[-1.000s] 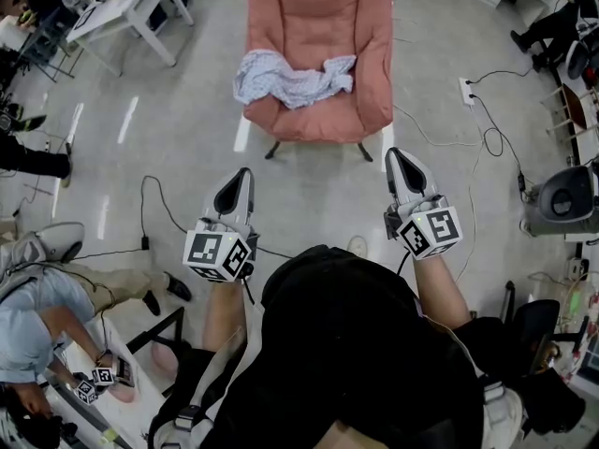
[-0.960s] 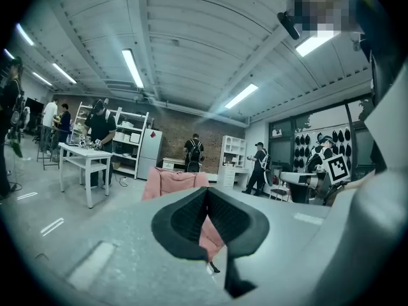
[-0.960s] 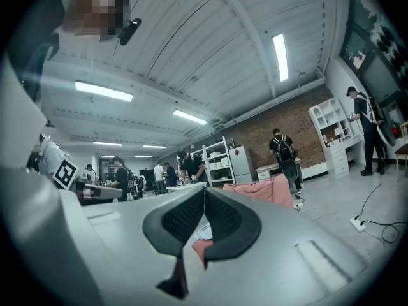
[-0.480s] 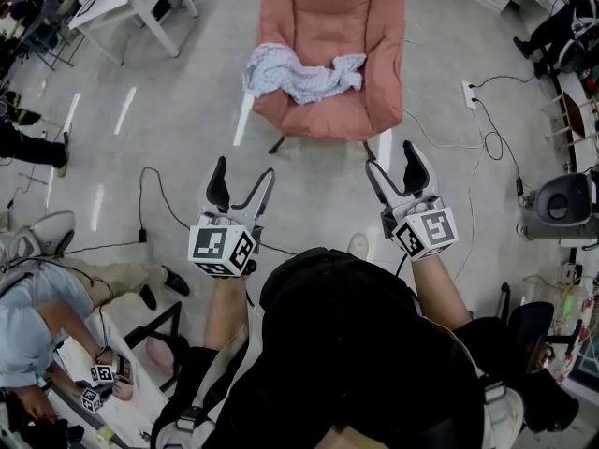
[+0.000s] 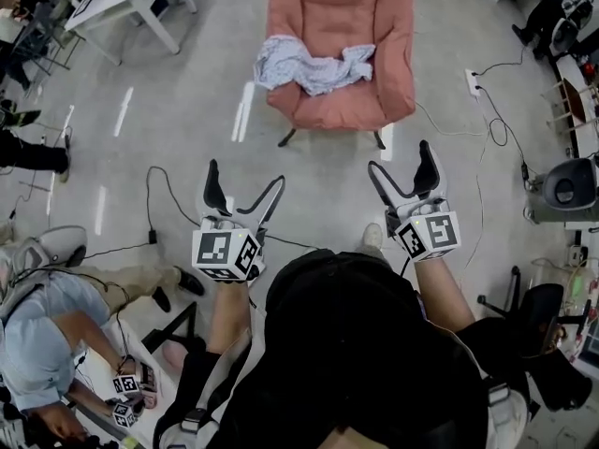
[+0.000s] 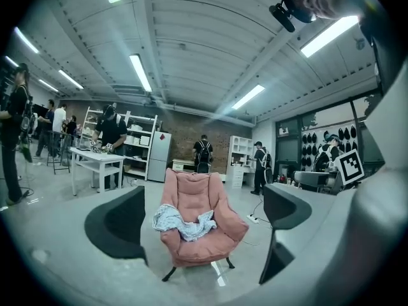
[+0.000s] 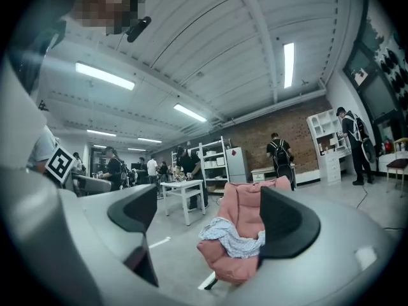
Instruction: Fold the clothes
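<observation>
1. The left gripper [image 5: 245,181] is held out over the floor, well apart from the chair. Its 2 fingers [image 6: 118,225] have just been opening and now stand wide. Nothing is between them but air.
2. In the middle, far ahead, stands a pink chair [image 5: 395,26]. The cloth [image 5: 314,66] lies on its seat in a crumpled heap. One end hangs over the chair's edge on the left of the head view.
3. The cloth is pale and thin. I think it is light and very soft, so it will flop and sag when lifted. It will not break. It may slip out of a loose pinch, and a pinch in the middle of the heap would only lift a lump.
4. A good place to hold it looks like an edge or a corner: 1 end near the left of the heap for the left gripper, 1 end near the right for the other. Then it can be pulled out flat.
5. The right gripper [image 5: 402,162] is also over the floor, well apart from the chair. Its fingers [image 7: 287,225] have just been opening too and stand wide, with nothing between them.
</observation>
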`<state>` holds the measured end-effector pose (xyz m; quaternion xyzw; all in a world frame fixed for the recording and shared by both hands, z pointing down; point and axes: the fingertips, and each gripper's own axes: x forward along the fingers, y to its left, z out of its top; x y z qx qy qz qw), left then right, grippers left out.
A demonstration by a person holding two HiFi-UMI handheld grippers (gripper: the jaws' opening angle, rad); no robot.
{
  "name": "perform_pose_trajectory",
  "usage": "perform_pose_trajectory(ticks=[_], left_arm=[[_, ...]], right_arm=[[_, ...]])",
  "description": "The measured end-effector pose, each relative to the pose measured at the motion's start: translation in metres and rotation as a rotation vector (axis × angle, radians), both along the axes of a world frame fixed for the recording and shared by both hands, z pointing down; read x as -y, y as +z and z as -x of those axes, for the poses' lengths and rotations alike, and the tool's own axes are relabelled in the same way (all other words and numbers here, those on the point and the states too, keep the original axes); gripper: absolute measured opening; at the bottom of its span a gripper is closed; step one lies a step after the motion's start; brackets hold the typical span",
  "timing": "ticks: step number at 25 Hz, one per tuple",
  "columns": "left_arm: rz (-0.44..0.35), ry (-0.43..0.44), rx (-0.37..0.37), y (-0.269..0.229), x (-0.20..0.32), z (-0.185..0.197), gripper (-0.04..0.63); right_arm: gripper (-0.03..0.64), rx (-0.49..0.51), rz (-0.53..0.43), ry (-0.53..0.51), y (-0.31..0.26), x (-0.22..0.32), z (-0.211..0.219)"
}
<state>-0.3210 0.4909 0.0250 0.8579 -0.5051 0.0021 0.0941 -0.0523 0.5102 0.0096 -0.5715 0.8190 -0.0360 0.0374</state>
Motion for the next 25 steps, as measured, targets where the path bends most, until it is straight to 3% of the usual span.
perform_pose_trajectory(ticks=[5, 10, 25], left_arm=[[0.005, 0.012, -0.013, 0.007, 0.007, 0.013, 0.575], [0.019, 0.003, -0.020, 0.013, 0.029, 0.015, 0.575], [0.021, -0.119, 0.005, 0.008, 0.183, -0.016, 0.575]], right_arm=[[0.480, -0.018, 0.019, -0.004, 0.005, -0.003, 0.022], [0.480, -0.029, 0.027, 0.004, 0.009, 0.025, 0.017], [0.486, 0.007, 0.000, -0.136, 0.009, 0.235, 0.003]])
